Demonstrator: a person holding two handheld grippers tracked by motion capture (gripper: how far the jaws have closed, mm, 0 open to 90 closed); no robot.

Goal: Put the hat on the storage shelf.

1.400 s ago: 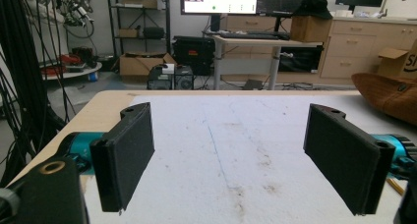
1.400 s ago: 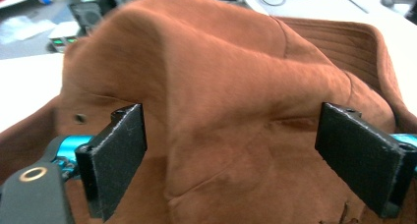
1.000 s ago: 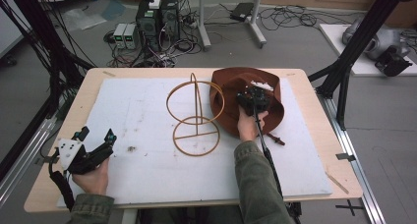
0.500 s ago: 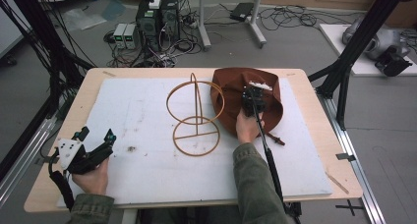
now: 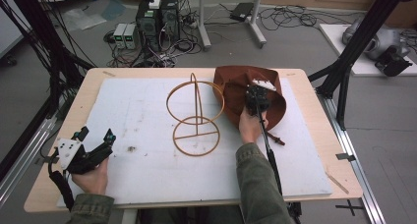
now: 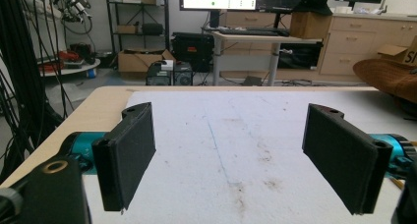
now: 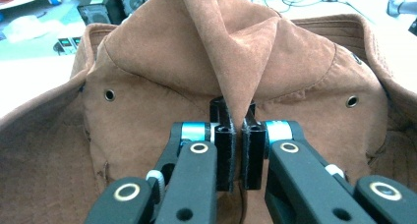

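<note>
The brown suede hat (image 5: 231,86) lies at the far right of the white foam mat (image 5: 147,111), just to the right of the wire hat stand (image 5: 195,117), its brim close against the stand's upper ring. The right gripper (image 5: 256,98) is down on the hat's crown, and in the right gripper view its jaws are pressed together on a pinched-up fold of the suede (image 7: 236,57), which rises in a peak above them. Two metal eyelets (image 7: 109,94) show on the crown to either side of that fold. The hat's dark cord (image 5: 273,137) trails onto the mat on the near side of the hat, away from the stand. The person's right hand (image 5: 251,126) holds the gripper from behind.

Well away from the stand, at the mat's near left corner, the left gripper (image 5: 93,135) rests low in the person's left hand (image 5: 93,177), its jaws spread wide with nothing but stained foam between them.
</note>
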